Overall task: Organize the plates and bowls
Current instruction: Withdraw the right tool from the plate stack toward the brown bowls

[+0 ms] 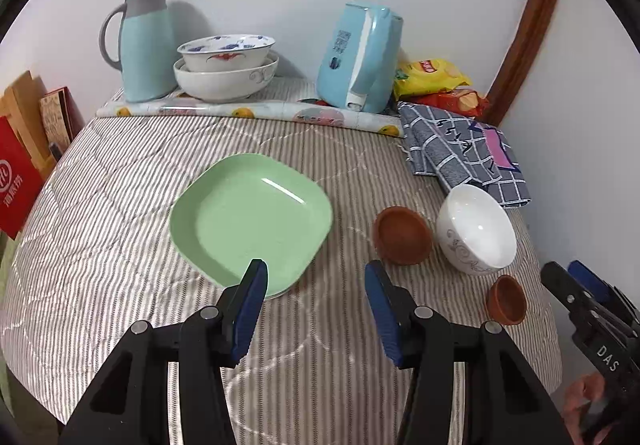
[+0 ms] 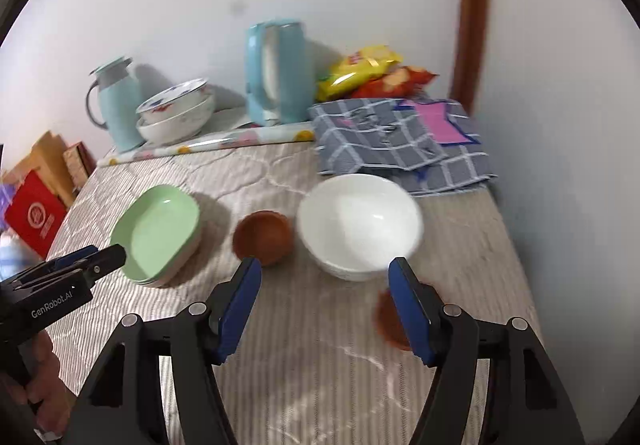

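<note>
A worktop (image 1: 120, 205) covered in a grey-and-white striped quilted cloth stands against a white wall. Reading from left to right along the back: a pale blue thermos jug (image 1: 142, 45) stands upright, and just beside it two bowls are nested, a patterned bowl (image 1: 226, 51) sitting inside a larger white bowl (image 1: 224, 83). Nothing shows inside the upper one. Further right is a light blue electric kettle (image 1: 360, 57), then yellow and red snack bags (image 1: 436, 81), then a folded grey checked cloth (image 1: 460, 153).

Nearer the camera, again left to right: a square green plate (image 1: 248, 217) lies flat and empty, with the edge of another plate showing beneath it. To its right, apart from it, a brown bowl (image 1: 402, 229) stands empty. Just beside that is an empty white bowl with a grey scroll pattern (image 1: 476, 229). In front of it, nearest the worktop's edge, sits a small brown cup (image 1: 506, 299), also empty.

The left hand-held gripper (image 1: 316, 273) hovers over the cloth with its blue pads spread apart; nothing is between them, though the left pad overlaps the near rim of the green plate in view. The right hand-held gripper (image 2: 325, 269) also has its jaws spread wide and holds nothing; they frame the white bowl, and the small brown cup lies partly hidden behind the right pad.
</note>
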`<state>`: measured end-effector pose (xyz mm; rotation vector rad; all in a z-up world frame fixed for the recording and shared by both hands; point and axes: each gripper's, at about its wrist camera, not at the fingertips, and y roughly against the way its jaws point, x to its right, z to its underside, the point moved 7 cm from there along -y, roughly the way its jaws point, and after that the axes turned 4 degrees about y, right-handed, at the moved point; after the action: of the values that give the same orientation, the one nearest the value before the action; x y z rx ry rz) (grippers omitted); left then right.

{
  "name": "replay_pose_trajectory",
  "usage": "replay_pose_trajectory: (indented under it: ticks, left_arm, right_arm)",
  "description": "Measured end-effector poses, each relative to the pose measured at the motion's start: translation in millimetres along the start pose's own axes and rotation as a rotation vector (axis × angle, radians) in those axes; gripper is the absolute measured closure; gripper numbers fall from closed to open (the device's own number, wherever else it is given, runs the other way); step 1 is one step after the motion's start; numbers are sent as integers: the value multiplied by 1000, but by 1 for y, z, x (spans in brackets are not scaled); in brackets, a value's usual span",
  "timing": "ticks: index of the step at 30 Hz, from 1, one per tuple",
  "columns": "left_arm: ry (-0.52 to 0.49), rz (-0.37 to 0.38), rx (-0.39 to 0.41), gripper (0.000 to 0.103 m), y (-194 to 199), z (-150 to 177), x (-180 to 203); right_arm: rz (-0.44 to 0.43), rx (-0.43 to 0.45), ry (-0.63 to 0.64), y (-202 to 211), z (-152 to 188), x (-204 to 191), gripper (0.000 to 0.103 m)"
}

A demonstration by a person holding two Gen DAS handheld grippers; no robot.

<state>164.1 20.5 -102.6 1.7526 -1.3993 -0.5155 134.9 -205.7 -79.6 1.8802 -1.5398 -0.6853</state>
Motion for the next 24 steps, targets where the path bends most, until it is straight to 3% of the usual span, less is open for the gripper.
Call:
replay_pose_trajectory:
  ticks: [7,17,24]
  left_arm:
    - [-31,-38,52,55,-1,5,22]
    - [-67,-42,-35,55,-26,21,46]
    - [-81,-55,-58,55,-41,23,58]
  right_arm:
    - [1,-38,-32,2,23,37,37]
    - [15,-109,-58,-14,51,74,37]
    - [21,-113,-81,-28,53,90,37]
